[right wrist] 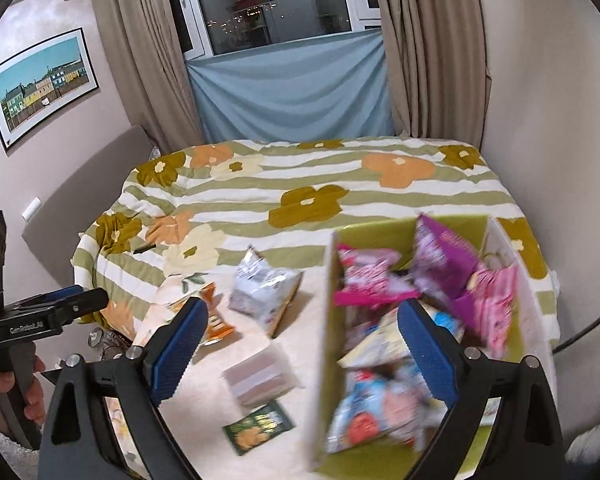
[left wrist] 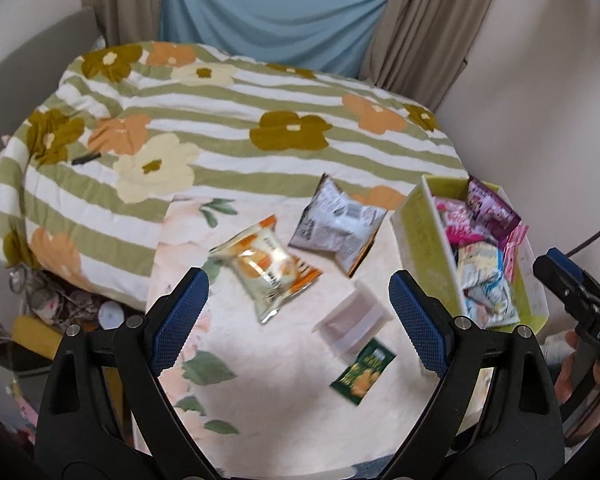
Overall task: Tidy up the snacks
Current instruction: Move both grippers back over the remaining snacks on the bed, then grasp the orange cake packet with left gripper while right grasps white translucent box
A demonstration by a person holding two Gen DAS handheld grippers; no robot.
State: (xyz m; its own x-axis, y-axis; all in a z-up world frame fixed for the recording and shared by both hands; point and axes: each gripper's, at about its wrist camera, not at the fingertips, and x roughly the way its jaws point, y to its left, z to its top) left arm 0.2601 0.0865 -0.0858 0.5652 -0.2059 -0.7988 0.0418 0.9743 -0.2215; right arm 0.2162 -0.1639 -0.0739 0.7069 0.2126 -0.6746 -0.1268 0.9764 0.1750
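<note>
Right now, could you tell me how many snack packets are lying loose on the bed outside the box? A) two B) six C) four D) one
C: outside the box lie four: the orange packet, the grey packet, the pale wrapped packet and the small green packet. Both grippers, left and right, are open and empty.
</note>
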